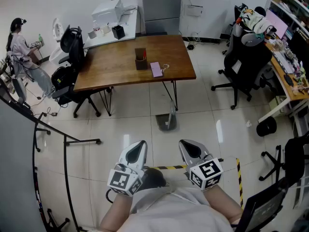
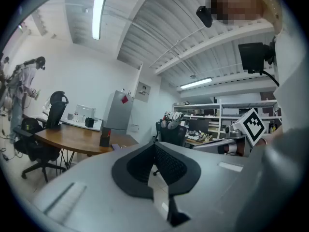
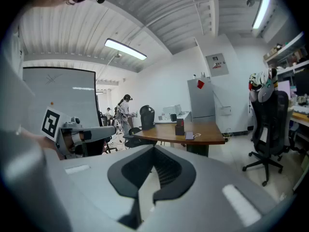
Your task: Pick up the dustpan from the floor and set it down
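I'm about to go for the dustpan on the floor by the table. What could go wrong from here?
1. The left tool and right tool are both shut. Arriving that way would likely just shove the grey plastic dustpan across the glossy tiles.
2. The dustpan sits close to the black metal leg of the brown wooden table, so a reach could knock that leg.

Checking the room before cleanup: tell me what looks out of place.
The dustpan sits alone on the floor just in front of the table, in the walkway and not put away. Nothing looks spilled or broken from the head view.
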Available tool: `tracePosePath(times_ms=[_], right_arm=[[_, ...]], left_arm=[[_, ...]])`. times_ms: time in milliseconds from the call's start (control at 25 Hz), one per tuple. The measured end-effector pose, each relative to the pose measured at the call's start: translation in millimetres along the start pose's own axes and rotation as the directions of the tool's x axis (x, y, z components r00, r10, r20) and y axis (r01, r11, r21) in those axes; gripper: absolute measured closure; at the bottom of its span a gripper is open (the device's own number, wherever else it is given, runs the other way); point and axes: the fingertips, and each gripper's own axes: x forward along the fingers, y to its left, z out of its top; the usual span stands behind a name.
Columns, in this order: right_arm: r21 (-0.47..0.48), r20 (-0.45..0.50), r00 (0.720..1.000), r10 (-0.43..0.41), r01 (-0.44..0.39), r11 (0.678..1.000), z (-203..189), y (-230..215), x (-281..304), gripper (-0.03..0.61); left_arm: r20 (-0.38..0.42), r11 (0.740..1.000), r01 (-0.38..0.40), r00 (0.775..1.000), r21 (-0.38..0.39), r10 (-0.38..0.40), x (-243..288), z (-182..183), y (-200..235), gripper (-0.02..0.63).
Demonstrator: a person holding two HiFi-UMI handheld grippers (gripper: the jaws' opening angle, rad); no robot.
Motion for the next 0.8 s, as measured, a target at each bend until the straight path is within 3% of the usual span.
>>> tracePosePath(times_ms=[240, 440, 600, 800], right_arm=[[0.018, -0.036, 0.999, -0.023, 0.024, 1.000, -2.3, -26.9, 40.9, 0.577], [0.024, -0.059, 0.997, -0.057, 0.058, 0.998, 11.7, -53.9, 101.6, 0.577], [0.040, -0.075, 0.992, -0.101, 0.104, 0.994, 25.8, -82.6, 154.2, 0.575], [0.074, -0.129, 0.982, -0.137, 0.148, 0.986, 20.0, -104.3, 196.7, 0.577]], left_arm=[[-0.029, 0.999, 0.013, 0.999, -0.033, -0.014, 40.7, -13.2, 38.3, 0.598], [-0.016, 0.998, 0.069, 0.998, 0.013, -0.069, 91.1, 5.2, 82.6, 0.598], [-0.030, 0.993, 0.116, 0.993, -0.001, -0.116, 126.1, 17.4, 126.5, 0.598], [-0.080, 0.995, 0.096, 0.992, -0.040, -0.099, 154.9, 9.0, 174.8, 0.598]])
